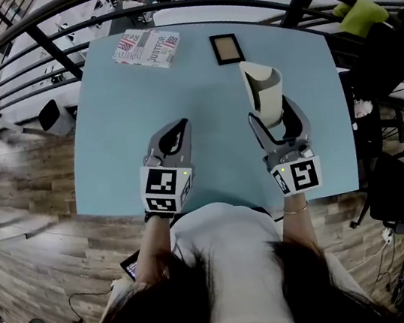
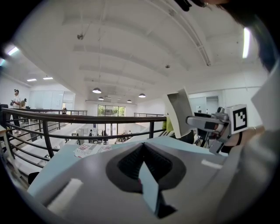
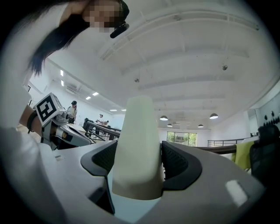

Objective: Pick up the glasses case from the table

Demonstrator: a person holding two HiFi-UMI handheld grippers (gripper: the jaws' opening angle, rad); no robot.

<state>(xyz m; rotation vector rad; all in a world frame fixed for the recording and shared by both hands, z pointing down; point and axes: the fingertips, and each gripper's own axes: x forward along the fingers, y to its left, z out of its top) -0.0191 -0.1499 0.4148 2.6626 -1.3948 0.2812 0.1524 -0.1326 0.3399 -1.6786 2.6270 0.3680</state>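
The cream glasses case [image 1: 263, 92] is held above the light blue table [image 1: 121, 132], standing on end with its open end toward the far side. My right gripper [image 1: 279, 119] is shut on the glasses case [image 3: 140, 144], whose pale body fills the gap between the dark pads [image 3: 179, 164]. My left gripper [image 1: 175, 134] hovers over the table at left of centre, jaws nearly together with nothing between them. In the left gripper view the glasses case [image 2: 178, 113] shows at right beside the right gripper [image 2: 210, 124].
A patterned booklet [image 1: 146, 48] lies at the table's far left and a small dark picture frame [image 1: 227, 48] at the far middle. A black railing [image 1: 55, 51] runs behind the table. A chair with a yellow-green cloth [image 1: 361, 15] stands at right.
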